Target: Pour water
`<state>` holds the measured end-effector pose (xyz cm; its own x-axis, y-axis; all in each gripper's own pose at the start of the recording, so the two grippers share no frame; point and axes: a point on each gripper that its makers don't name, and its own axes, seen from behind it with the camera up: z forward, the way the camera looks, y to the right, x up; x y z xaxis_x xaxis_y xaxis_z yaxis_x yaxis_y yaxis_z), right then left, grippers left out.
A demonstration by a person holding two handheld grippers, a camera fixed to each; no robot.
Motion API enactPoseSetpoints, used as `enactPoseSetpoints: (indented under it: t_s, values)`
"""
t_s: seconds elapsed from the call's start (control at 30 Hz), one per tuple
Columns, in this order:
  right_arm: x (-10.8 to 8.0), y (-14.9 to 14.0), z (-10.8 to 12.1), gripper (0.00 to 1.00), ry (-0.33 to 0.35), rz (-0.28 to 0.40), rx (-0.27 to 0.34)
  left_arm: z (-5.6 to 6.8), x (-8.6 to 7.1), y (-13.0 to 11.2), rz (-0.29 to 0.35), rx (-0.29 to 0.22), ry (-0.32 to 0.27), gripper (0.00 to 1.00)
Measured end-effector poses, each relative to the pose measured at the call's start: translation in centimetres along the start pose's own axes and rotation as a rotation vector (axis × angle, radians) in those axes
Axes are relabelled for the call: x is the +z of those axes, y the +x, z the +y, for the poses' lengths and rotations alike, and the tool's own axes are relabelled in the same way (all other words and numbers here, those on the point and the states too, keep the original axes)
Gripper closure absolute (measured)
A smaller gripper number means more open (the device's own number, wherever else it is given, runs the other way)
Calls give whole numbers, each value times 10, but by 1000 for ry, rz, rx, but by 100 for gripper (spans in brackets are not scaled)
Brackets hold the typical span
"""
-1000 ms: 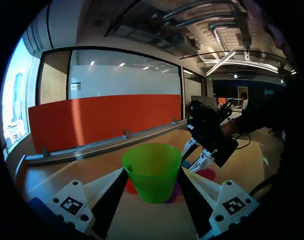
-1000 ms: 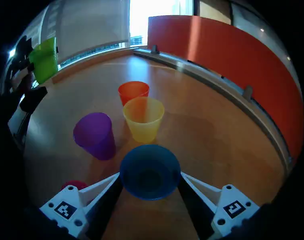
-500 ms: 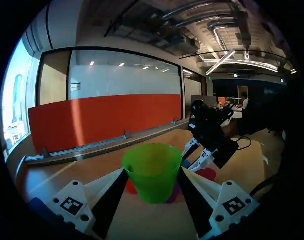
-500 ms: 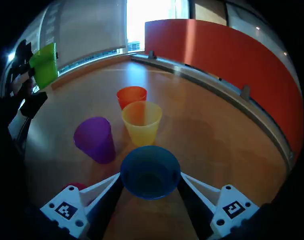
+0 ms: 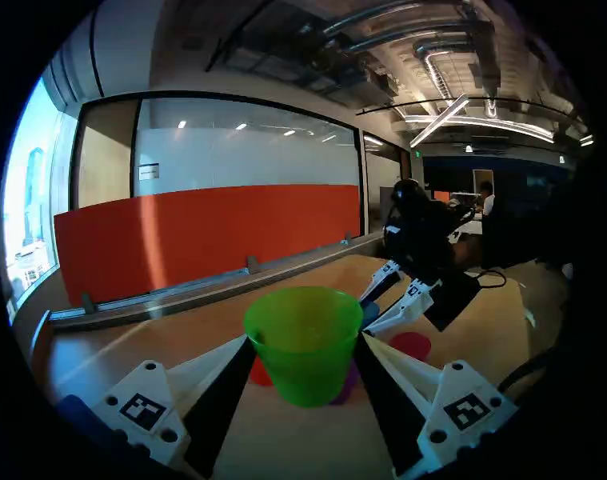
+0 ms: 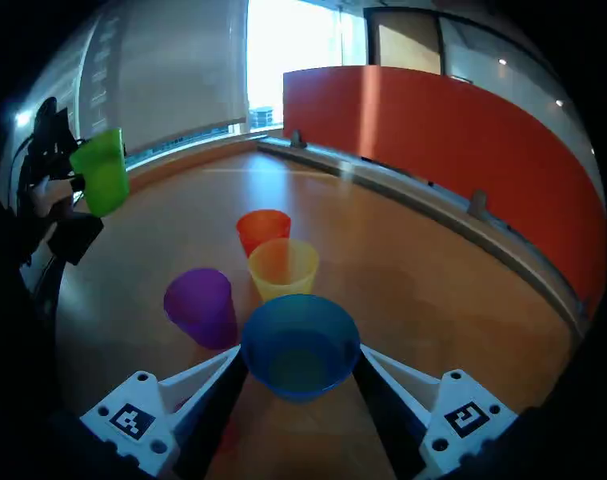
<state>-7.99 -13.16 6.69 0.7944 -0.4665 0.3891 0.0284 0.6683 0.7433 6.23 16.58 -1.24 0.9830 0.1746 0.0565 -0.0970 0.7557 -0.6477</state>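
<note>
**Left claw** (image 5: pixel 303 338): both fingers pinch a green cup (image 5: pixel 303 360) by its sides. The cup stands upright and is lifted off the tabletop (image 5: pixel 143 352). Its inside cannot be seen from this angle.

**Right claw** (image 6: pixel 300 350): both fingers pinch a blue cup (image 6: pixel 300 376), mouth up and also raised. Its bottom looks paler than its wall, but whether that is water cannot be told.

**Between the claws:** in the right gripper view the green cup hangs far off to the side, well apart from the blue cup. Neither rim is tipped toward the other.

**On the tabletop below:**
- A purple cup (image 6: pixel 201 306).
- A yellow cup (image 6: pixel 283 268).
- An orange cup (image 6: pixel 263 230) just behind the yellow one.
- A flat red disc (image 5: pixel 409 346), seen in the left gripper view.

An orange partition (image 6: pixel 463 136) closes the far edge.

**Progress:** both cups are picked up, so the grasping appears done. No stream, tilt or spill is visible, so pouring has probably not begun. What likely remains is to bring one cup's lip over a receiving cup, tip it, and set the cups down.
</note>
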Motion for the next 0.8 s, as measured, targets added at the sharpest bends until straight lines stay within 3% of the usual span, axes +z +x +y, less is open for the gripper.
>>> enactPoseSetpoints:
  t_s: [0.4, 0.8]
  values:
    - [-18, 32, -3, 10, -19, 101, -15, -1, -3, -3, -2, 0, 7, 16]
    - [-31, 70, -16, 10, -25, 249, -35, 0, -3, -2, 0, 3, 8, 16]
